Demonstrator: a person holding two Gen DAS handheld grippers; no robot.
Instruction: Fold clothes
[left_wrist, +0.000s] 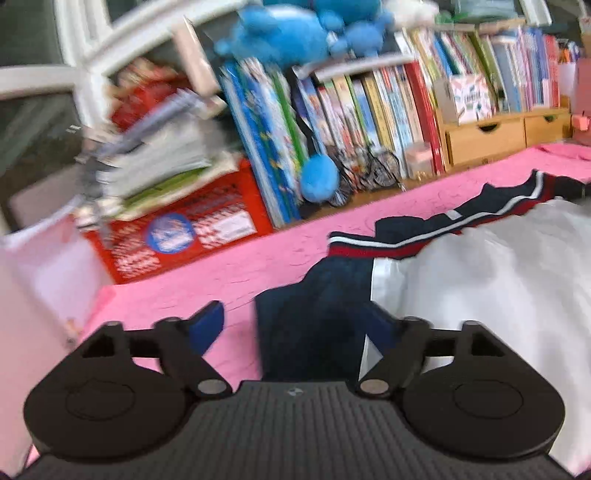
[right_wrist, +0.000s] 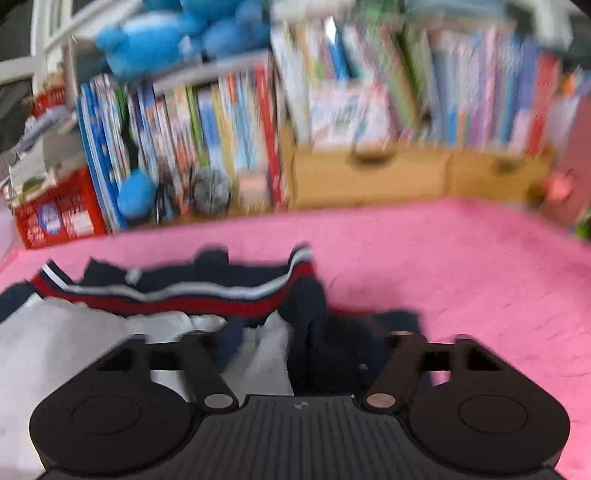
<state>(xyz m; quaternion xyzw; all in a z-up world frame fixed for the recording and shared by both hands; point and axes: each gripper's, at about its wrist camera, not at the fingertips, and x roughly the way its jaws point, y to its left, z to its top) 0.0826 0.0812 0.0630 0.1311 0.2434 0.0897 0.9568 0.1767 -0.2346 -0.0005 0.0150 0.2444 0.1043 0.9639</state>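
A white and navy garment (left_wrist: 480, 277) with a red and white striped band lies crumpled on a pink cover (left_wrist: 258, 251). My left gripper (left_wrist: 295, 325) is open over the garment's near left end. A navy sleeve lies between its fingers, and the blue left fingertip (left_wrist: 208, 325) stands clear of the cloth over the pink cover. In the right wrist view the same garment (right_wrist: 92, 332) fills the lower left. My right gripper (right_wrist: 317, 347) is open, with dark navy cloth and a white fold between its fingers. Its right finger is lost against the dark cloth. Both views are blurred.
A shelf of upright books (left_wrist: 369, 110) runs along the far edge of the cover, with blue plush toys (left_wrist: 288, 33) on top. A red box (left_wrist: 184, 229) under stacked papers stands at the left. Wooden drawers (left_wrist: 487, 140) sit at the right. Bare pink cover (right_wrist: 461, 266) stretches right of the garment.
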